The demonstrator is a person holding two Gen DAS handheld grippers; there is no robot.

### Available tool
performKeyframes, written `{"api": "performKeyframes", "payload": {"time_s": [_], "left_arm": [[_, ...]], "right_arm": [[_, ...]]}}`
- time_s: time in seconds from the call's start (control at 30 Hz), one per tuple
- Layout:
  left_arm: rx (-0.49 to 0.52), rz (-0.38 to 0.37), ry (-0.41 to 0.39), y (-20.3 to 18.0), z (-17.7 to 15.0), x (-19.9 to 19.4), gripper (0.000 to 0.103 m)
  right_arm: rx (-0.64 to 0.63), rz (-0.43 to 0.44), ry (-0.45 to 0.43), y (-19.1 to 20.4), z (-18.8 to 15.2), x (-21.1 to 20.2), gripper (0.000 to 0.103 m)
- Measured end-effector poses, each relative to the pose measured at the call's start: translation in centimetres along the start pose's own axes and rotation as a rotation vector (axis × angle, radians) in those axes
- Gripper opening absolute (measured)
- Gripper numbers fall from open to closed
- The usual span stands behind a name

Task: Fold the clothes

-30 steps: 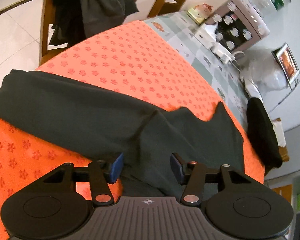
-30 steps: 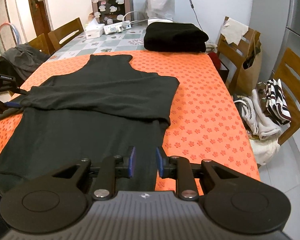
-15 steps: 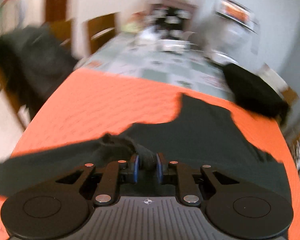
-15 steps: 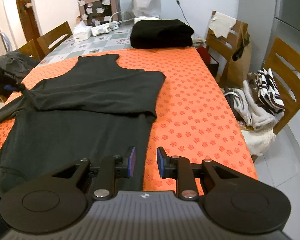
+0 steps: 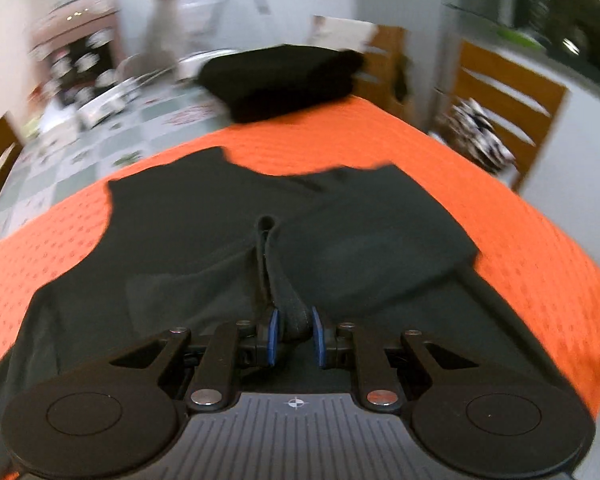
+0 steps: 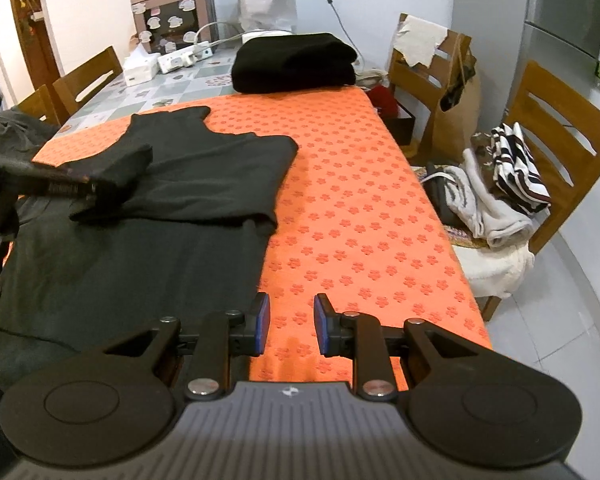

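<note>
We pinch a sleeve (image 5: 278, 280) of the half-folded shirt (image 6: 204, 176) in our left claw (image 5: 293, 336); our right claw (image 6: 288, 324) hangs empty, narrowly parted; more folds remain

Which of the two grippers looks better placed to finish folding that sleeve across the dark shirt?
The left gripper: it is shut on the sleeve above the shirt. The right gripper holds nothing, over the orange cloth.

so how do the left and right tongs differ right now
The left tongs are shut on a bunched strip of the dark garment; the right tongs are open and hold nothing. The left sit over the garment, the right over bare orange cloth beside its edge. Both have blue pads.
</note>
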State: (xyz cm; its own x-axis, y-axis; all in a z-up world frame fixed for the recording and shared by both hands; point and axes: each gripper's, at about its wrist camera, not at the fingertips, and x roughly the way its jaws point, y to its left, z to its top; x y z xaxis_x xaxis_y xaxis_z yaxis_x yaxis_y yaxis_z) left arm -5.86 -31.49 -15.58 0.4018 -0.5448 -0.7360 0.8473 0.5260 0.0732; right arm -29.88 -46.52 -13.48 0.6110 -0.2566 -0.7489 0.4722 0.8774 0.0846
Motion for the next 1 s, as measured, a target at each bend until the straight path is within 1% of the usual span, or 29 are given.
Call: {"api": "performKeyframes", "payload": {"time_s": [0.1, 0.13, 0.2, 0.33, 0.43, 0.47, 0.53, 0.6, 0.63, 0.7, 0.8, 0.87, 1.0], "left_arm": [[0.089, -0.029, -0.006, -0.6, -0.8, -1.1, 0.02], [0.118, -0.052, 0.0, -0.6, -1.1, -1.5, 0.02], [0.177, -0.1, 0.014, -0.4, -1.7, -2.4, 0.02], [0.297, -0.233, 0.032, -0.1, -3.5, -4.1, 0.021], [0.381, -0.327, 0.091, -0.1, -5.0, -4.5, 0.022], [0.385, -0.324, 0.092, -0.1, -5.5, -4.7, 0.024], [0.388, -0.309, 0.09, 0.0, -6.5, -5.0, 0.034], [0.342, -0.308, 0.081, 0.7, -7.1, -5.5, 0.056], [0.314, -0.305, 0.071, 1.2, -7.2, -5.9, 0.059], [0.258, -0.298, 0.051, 2.1, -7.6, -6.6, 0.062], [0.193, -0.257, 0.028, 3.4, -7.1, -6.6, 0.063], [0.149, -0.228, 0.013, 4.2, -6.7, -6.5, 0.063], [0.063, -0.171, -0.017, 5.9, -5.9, -6.4, 0.063]], "right_arm": [[0.006, -0.003, 0.001, -0.4, 0.0, -0.1, 0.028], [0.004, 0.001, 0.001, -0.3, 0.0, 0.0, 0.028], [0.001, 0.012, 0.001, -0.3, 0.1, 0.1, 0.028], [-0.031, 0.057, 0.0, 1.1, 0.6, 0.8, 0.028], [-0.057, 0.092, 0.0, 2.3, 1.1, 1.4, 0.028], [-0.065, 0.104, 0.0, 2.6, 1.2, 1.6, 0.028], [-0.082, 0.128, -0.001, 3.4, 1.5, 1.9, 0.028], [-0.094, 0.158, 0.002, 4.2, 1.8, 2.4, 0.028], [-0.097, 0.179, 0.005, 4.6, 1.9, 2.8, 0.028], [-0.103, 0.221, 0.011, 5.4, 2.2, 3.4, 0.031], [-0.111, 0.284, 0.021, 6.7, 2.5, 4.5, 0.038], [-0.125, 0.317, 0.034, 7.6, 2.8, 5.5, 0.039], [-0.163, 0.343, 0.087, 9.5, 2.5, 8.4, 0.039]]}}
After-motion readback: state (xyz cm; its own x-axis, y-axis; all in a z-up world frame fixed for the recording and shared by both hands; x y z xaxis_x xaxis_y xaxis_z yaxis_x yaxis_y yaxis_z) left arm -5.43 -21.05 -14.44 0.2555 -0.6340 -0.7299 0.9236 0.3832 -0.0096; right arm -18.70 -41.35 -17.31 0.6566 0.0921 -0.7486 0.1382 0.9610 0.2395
